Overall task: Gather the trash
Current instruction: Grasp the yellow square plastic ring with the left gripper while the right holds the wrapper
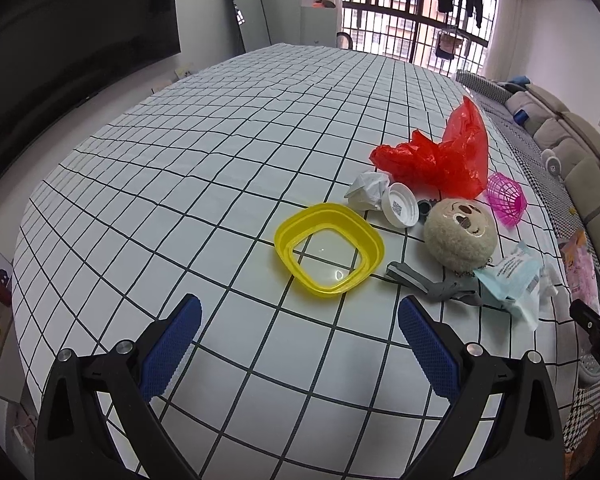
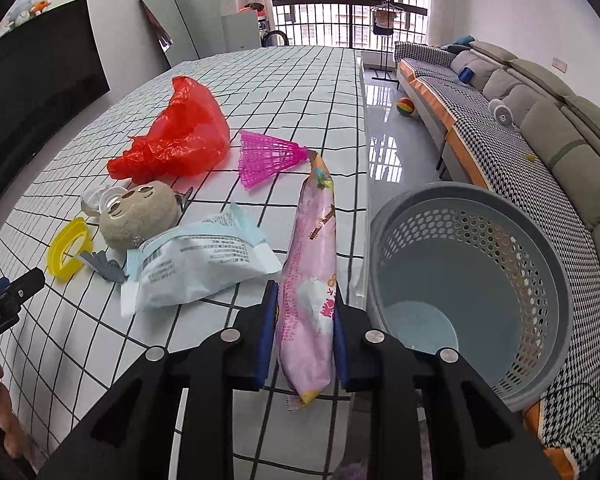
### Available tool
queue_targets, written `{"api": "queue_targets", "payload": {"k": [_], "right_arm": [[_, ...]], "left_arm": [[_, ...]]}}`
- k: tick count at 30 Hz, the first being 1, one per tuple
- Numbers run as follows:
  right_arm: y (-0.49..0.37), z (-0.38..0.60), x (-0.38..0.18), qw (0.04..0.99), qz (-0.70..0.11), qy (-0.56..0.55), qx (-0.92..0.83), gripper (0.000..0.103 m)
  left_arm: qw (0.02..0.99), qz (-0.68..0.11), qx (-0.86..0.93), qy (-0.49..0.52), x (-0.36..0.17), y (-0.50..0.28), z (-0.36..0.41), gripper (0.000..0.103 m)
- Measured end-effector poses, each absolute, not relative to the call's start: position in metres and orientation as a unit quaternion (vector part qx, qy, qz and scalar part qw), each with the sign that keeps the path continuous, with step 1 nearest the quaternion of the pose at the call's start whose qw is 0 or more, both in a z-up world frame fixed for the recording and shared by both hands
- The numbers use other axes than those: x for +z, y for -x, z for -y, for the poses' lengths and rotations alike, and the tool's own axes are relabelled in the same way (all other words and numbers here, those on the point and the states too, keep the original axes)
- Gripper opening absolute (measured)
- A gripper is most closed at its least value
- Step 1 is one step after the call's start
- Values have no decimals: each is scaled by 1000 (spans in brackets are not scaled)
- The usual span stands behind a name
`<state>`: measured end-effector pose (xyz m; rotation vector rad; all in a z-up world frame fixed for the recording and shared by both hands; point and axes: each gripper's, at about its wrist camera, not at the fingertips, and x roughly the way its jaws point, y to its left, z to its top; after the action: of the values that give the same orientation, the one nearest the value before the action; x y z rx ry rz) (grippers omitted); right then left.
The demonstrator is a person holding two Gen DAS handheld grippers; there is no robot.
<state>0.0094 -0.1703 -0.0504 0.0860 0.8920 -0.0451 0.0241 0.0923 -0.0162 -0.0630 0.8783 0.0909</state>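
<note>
My right gripper is shut on a long pink snack wrapper, held over the table's right edge beside a grey perforated trash basket on the floor. My left gripper is open and empty above the table, just short of a yellow plastic ring. On the table lie a red plastic bag, crumpled white paper, a white cap, a pale blue-white packet and a pink shuttlecock.
A beige plush ball with a face and grey clips lie among the trash. The checked tablecloth stretches far and left. A sofa runs along the right wall, a dark TV on the left.
</note>
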Motion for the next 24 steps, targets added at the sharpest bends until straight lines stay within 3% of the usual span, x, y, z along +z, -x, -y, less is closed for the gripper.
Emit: {"api": "queue_targets", "payload": {"k": [24], "right_arm": [[2, 197, -53, 900, -428, -83, -19, 24]], "left_arm": [[892, -447, 44, 45, -26, -82, -92, 97]]}}
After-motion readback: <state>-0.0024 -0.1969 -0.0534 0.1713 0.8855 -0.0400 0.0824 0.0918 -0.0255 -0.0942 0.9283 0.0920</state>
